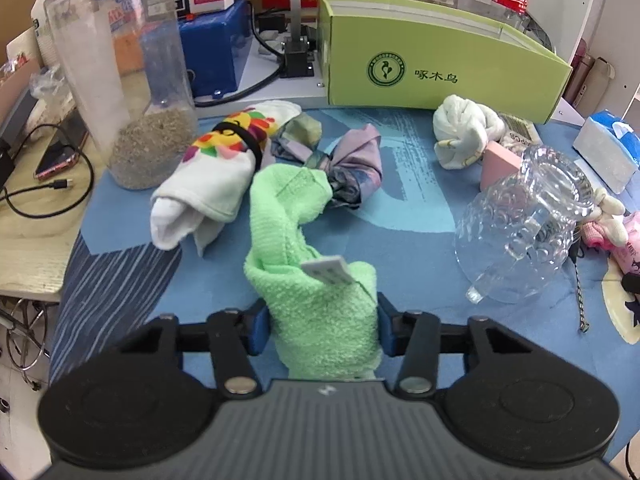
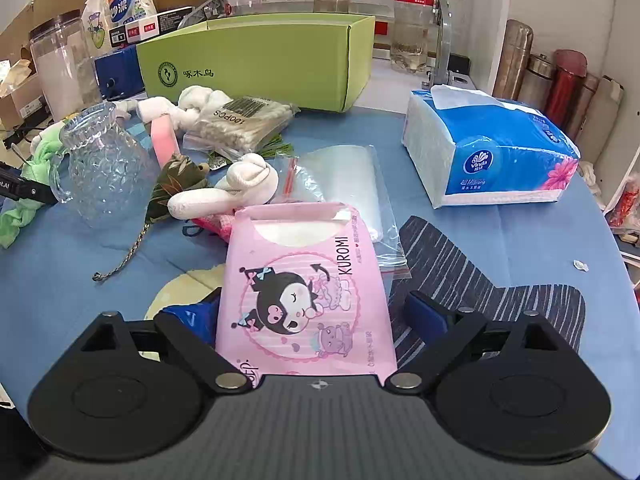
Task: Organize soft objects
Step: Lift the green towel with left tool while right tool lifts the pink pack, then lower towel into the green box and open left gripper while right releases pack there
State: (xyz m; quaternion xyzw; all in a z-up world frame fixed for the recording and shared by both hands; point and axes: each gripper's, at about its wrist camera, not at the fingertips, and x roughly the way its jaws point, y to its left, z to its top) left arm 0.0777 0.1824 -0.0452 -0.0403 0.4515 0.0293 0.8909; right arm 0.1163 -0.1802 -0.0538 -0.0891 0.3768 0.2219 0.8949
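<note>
Left gripper (image 1: 322, 320) clamped on green towel (image 1: 296, 240) (near end), right gripper (image 2: 316, 316) wide around pink pack (image 2: 304, 300)

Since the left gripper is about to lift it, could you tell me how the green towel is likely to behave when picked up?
The green towel, squeezed between the pads of the left gripper, is probably floppy: it already bends and folds along the blue cloth. Its far end would likely dangle and drag. Its nubby weave suggests it grips well and weighs little.

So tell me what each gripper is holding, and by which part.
The left gripper clamps the near end of the green towel. The right gripper holds nothing: its jaws stand open around the pink Kuromi tissue pack.
</note>
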